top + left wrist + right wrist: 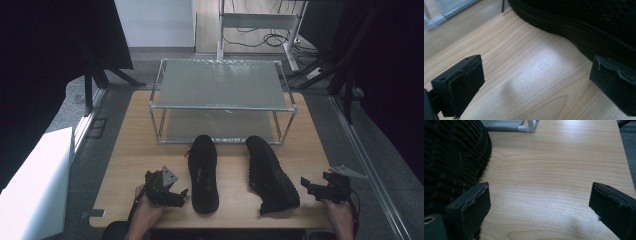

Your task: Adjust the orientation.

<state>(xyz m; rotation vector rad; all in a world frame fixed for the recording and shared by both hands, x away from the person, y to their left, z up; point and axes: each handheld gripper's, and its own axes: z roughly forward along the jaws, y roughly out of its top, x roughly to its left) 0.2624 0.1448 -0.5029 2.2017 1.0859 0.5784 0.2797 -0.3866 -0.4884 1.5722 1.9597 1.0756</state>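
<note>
Two hands at the near table edge, one gripper each. Left gripper [172,196] low at the near left, jaws spread wide and holding nothing, bare wood between them in the left gripper view; just beside the sole of the left shoe [203,172], perhaps touching with one jaw, hard to tell from the close, dim picture. Right gripper [312,189] at the near right, jaws likewise wide apart and empty, just beside the right shoe [270,172]; one jaw close against that shoe's ribbed side in the right gripper view.

Two black shoes, side by side in the middle of the table [125,165], toes pointing away toward the rack, heels near the front edge. Left shoe upright, opening and laces showing. Right shoe apparently tipped onto its side, treaded sole turned to the right. Strip of bare wood between the pair.

One two-tier rack [220,107] with a metal-tube frame behind the shoes, both shelves bare, toes of the shoes near its lower front rail. Open wood on the left of the left gripper and a narrower strip right of the right gripper before the table's edge. One white box [35,185] off the table to the left, on the floor side. Cables and a stand beyond the rack.
</note>
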